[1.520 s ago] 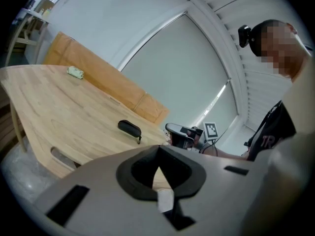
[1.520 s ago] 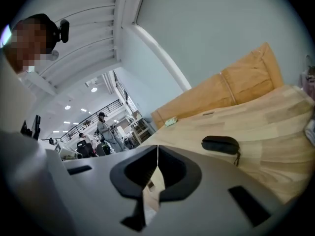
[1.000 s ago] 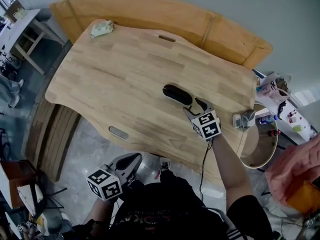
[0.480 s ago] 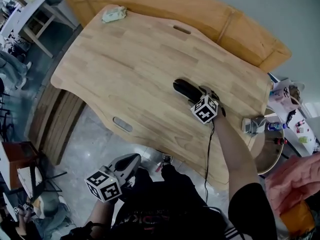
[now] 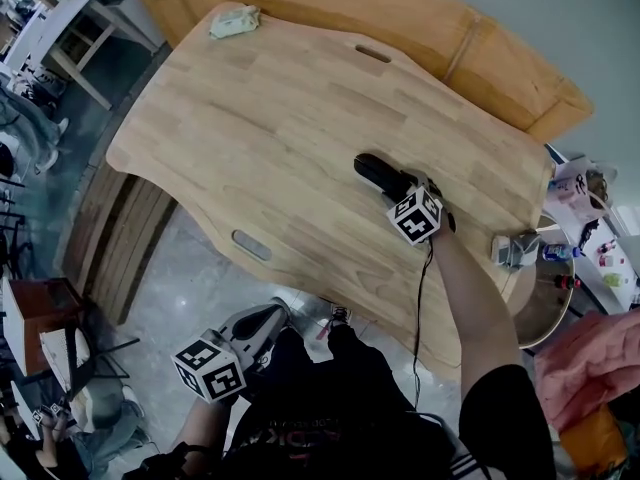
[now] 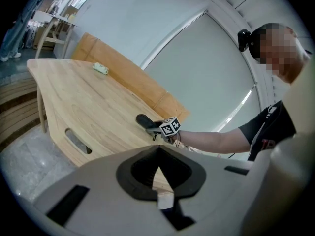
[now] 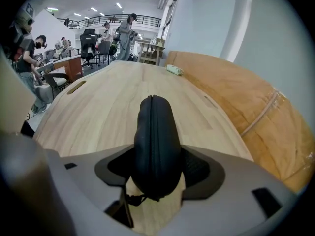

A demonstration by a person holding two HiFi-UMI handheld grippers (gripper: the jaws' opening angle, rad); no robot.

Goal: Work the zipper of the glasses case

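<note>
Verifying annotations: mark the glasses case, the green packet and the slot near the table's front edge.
glasses case [image 7: 153,141]: right gripper view, middle of its black shell.
green packet [image 5: 233,21]: head view, its centre.
slot [image 5: 251,245]: head view, middle of the cutout.

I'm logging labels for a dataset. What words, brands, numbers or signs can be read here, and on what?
No text can be read.
Shirt: print, too blurred to read.
Box at the right edge: print too small to read.
Marker cubes: black-and-white patterns, no letters.
Case: no label shows.
</note>
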